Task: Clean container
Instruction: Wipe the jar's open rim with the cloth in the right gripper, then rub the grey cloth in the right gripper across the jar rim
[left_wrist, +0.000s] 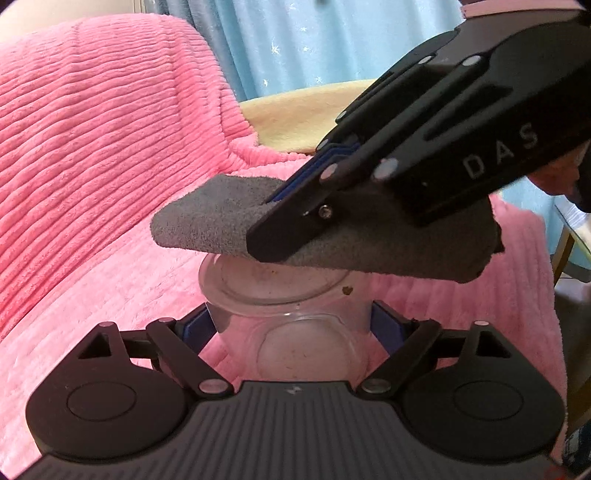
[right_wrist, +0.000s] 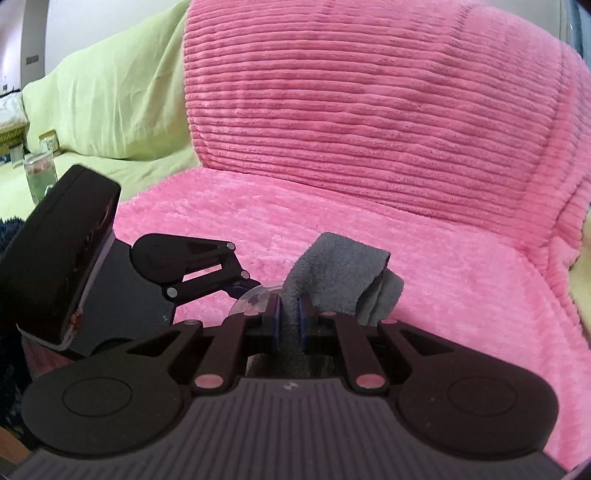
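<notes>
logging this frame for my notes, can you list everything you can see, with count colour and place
container: one, clear, with brown specks on it, held between the left tongs over the pink seat
cloth: one, grey, folded, clamped in the right tongs, lying on top of the container
sofa cover: one, pink ribbed plush, over seat and backrest
green cover: one, light green, on the neighbouring seat, left in the right wrist view
yellow fabric: one, pale yellow, behind the pink seat
curtain: one, light blue, background
jar: one, clear, far left in the right wrist view, contents unclear
left tongs: black, blue pads, gripping the container
right tongs: black, blue pads, shut on the cloth
</notes>
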